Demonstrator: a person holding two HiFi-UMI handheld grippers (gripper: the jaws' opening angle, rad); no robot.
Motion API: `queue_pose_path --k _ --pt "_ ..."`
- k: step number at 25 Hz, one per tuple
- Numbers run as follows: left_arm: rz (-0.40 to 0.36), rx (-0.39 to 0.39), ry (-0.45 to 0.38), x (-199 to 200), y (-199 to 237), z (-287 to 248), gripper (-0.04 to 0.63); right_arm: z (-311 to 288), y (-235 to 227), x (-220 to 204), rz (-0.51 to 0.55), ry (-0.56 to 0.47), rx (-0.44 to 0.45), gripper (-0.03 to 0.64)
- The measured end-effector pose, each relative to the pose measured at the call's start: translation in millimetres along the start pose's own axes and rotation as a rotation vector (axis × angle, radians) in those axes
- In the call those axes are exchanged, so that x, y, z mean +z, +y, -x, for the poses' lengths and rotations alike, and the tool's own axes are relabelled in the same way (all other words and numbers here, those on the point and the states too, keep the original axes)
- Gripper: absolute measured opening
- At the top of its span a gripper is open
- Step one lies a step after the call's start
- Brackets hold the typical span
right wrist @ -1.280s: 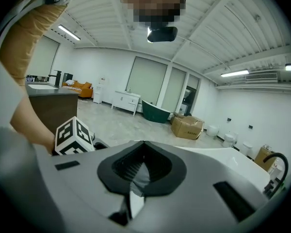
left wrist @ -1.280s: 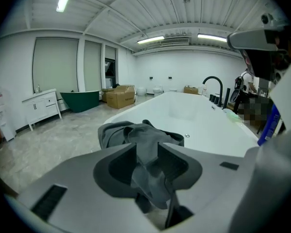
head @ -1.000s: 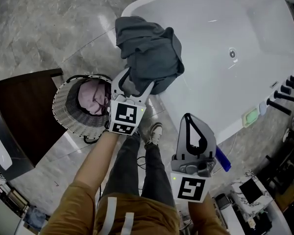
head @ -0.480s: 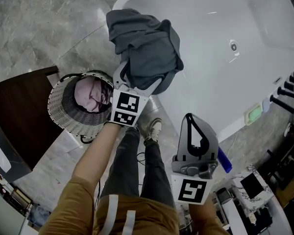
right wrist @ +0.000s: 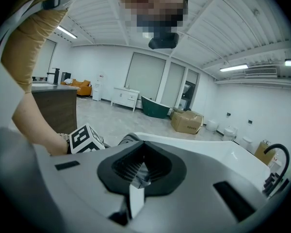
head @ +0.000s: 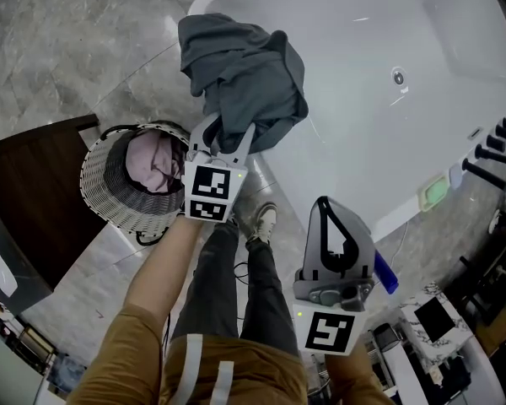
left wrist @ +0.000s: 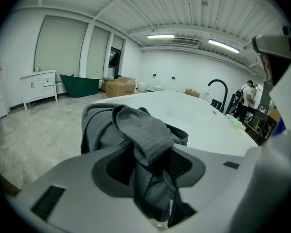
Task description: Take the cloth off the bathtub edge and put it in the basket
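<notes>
The crumpled dark grey cloth lies heaped over the rounded end rim of the glossy white bathtub. Part of it spills onto the inner slope and part hangs over the outer side. In the head view its long axis runs from the far upper left of the rim down toward the person. The narrower lower tail points at the left gripper.

It looks soft, limp and light. I judge it will sag and trail when lifted rather than keep its shape, and the smooth enamel should let it slide off freely. A bunched fold near the lower tail is the sensible place to take hold, since a thick wad is less likely to slip than a single layer.

That is where the left gripper's fingers have just been closing. The left gripper view shows a thick fold of the cloth pinched between them, so they grasp the cloth.

The round woven basket stands on the grey marble floor just beside the tub's end, to the left of the left gripper. It already holds some pink fabric.

The right gripper hangs well apart near the person's right side. Its fingers are clenched together with nothing in them.
</notes>
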State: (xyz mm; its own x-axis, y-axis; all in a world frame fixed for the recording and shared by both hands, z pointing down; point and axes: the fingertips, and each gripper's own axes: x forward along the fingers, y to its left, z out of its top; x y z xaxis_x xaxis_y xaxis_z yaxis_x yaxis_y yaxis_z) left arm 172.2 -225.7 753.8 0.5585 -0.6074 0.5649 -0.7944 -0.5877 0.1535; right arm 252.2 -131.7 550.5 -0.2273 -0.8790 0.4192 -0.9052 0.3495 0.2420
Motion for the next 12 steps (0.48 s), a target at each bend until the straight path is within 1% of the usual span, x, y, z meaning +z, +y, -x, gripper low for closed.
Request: queue_pose_path --k 1,3,4,5,8,12 --pt "-0.012 0.004 0.001 1.0 -0.5 2.3 0.174 1.7 0.1 0.0 0.000 -0.001 -0.001 0.005" --pt "-0.034 0.008 -0.008 6.1 -3.5 9.1 0.111 6.0 0.1 0.7 0.000 -0.003 -0.003 0.006" --pt "-0.044 0.007 -0.019 10.4 -6.3 13.7 0.058 8.9 0.0 1.4 0.001 -0.005 -0.005 0.005" --pt "-0.052 0.004 -0.031 15.4 -9.9 18.4 0.040 12.3 -0.5 2.5 0.001 -0.007 -0.007 0.005" --pt "-0.064 -0.008 -0.088 39.3 -21.7 33.3 0.037 24.6 -5.2 9.0 0.004 -0.019 -0.019 0.005" --pt "-0.073 -0.012 -0.204 92.2 -31.7 61.1 0.035 41.4 -15.3 22.0 0.017 -0.044 -0.039 0.005"
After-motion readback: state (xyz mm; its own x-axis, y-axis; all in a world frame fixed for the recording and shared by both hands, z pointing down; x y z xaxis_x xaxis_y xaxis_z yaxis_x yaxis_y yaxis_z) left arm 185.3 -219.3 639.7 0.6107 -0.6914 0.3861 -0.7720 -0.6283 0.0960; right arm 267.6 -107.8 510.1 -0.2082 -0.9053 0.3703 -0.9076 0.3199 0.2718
